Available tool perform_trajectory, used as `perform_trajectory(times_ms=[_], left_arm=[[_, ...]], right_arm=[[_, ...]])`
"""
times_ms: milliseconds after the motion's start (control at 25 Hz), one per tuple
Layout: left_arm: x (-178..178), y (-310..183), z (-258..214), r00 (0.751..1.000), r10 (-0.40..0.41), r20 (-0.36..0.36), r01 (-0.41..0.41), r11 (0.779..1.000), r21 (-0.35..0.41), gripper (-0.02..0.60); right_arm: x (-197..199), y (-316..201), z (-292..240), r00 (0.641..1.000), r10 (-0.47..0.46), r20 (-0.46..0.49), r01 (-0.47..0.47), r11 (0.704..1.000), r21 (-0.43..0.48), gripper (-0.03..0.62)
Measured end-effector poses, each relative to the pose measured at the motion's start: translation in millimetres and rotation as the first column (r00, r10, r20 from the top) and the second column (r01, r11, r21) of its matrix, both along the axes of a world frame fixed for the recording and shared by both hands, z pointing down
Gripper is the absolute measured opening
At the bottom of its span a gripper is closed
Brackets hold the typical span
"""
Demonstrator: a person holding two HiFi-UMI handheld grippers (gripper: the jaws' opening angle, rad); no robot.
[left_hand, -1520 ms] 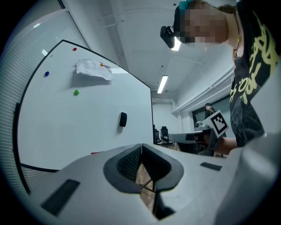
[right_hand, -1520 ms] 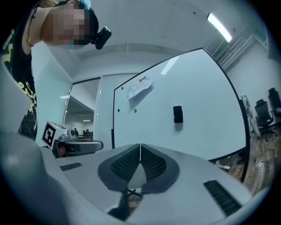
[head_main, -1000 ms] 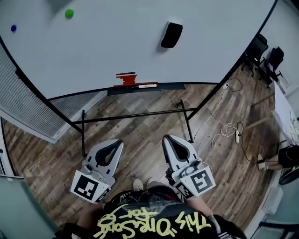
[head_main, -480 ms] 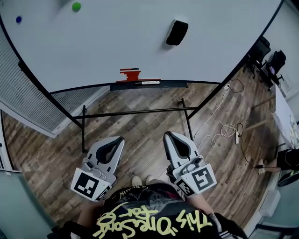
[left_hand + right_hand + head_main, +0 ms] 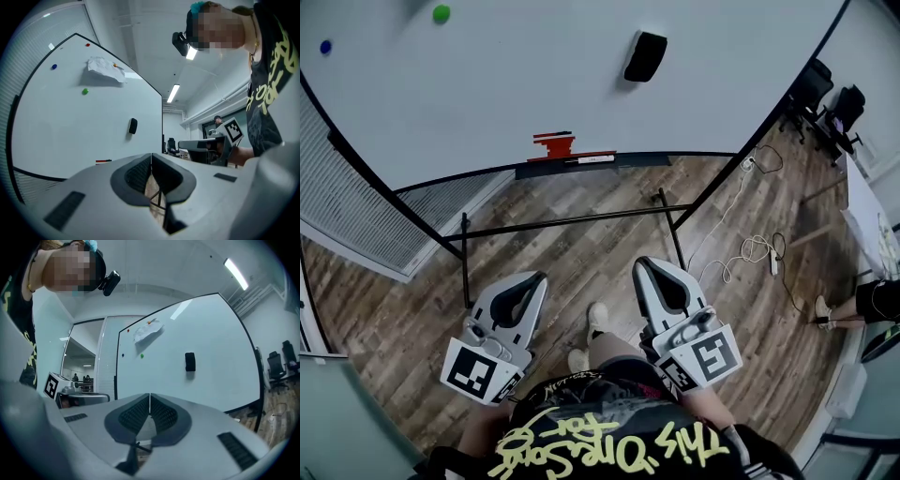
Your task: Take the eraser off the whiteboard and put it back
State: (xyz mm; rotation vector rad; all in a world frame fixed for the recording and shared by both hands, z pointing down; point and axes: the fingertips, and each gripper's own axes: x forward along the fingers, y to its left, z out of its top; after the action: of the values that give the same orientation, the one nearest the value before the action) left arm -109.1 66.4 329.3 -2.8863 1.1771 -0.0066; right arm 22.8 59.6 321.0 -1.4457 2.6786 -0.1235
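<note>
The left gripper [image 5: 532,281] and the right gripper [image 5: 647,268] both have their jaws pressed together, with nothing between them. The black rectangular eraser [image 5: 644,56] sits on the large white, black-framed whiteboard [image 5: 506,94], well ahead of and above both pairs of jaws and roughly in line with the right pair. Small red objects [image 5: 553,147] rest on the board's dark ledge, lower down and ahead of the left jaws.

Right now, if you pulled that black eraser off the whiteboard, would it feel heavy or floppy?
The eraser clings to the upright whiteboard unsupported, so it is probably light and magnetic, tugging back slightly at first. Its blocky shape suggests a firm body, unlikely to flop or roll.
</note>
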Motion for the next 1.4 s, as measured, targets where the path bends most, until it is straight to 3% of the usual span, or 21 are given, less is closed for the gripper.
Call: perform_trajectory(times_ms=[560, 1400], left_arm=[[3.9, -22.1, -0.8, 1.0, -0.01, 0.01, 0.01, 1.0, 0.001, 0.011], [10.8, -148.5, -8.7, 0.998, -0.068, 0.019, 0.067, 0.998, 0.013, 0.011]], right_arm=[[5.8, -27.4, 2.8, 1.0, 0.007, 0.026, -0.007, 1.0, 0.001, 0.011], [21.9, -161.1, -6.7, 0.999, -0.022, 0.035, 0.022, 1.0, 0.018, 0.011]])
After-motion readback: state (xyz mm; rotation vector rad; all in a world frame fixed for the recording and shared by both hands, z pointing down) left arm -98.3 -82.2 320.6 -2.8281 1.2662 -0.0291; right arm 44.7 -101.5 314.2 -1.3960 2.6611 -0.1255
